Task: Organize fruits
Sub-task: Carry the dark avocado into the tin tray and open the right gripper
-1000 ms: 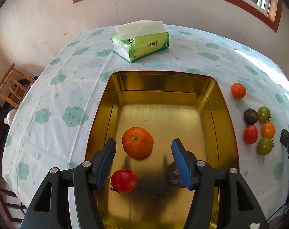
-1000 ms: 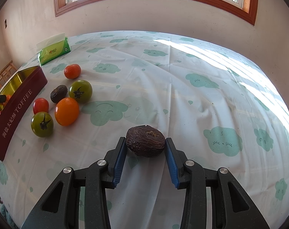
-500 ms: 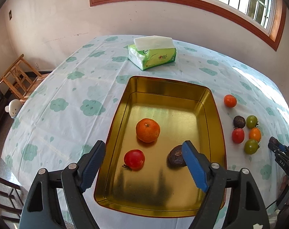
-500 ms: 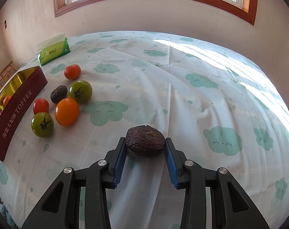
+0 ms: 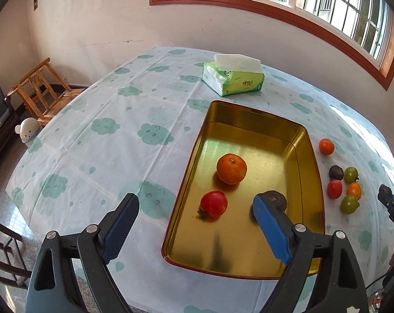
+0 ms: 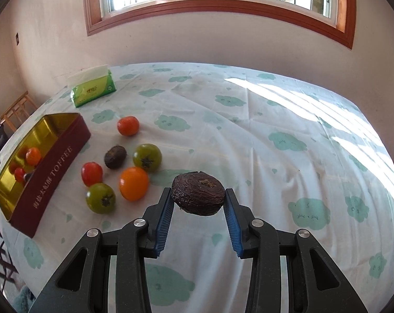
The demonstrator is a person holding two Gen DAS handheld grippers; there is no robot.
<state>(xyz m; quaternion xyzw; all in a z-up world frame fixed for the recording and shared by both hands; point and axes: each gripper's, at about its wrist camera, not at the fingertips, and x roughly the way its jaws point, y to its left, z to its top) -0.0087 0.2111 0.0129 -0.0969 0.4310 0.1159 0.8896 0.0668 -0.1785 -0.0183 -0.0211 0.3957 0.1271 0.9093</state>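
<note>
Wrinkled dark-brown passion fruit (image 6: 198, 197) clamped in right gripper (image 6: 198, 206), left gripper (image 5: 194, 224) opening, empty

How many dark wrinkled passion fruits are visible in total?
3. One dark wrinkled passion fruit is between the right gripper's fingers, one lies on the tablecloth among the tomatoes, one sits inside the gold tin.

Counted in tin (image 5: 309, 182): one mandarin (image 5: 231, 168), one red tomato (image 5: 214, 204), one passion fruit (image 5: 277, 199). On cloth: six fruits (image 6: 133, 183) — two green, two orange, one red, one dark. One more passion fruit clamped (image 6: 198, 193). One tissue pack (image 5: 233, 78).
</note>
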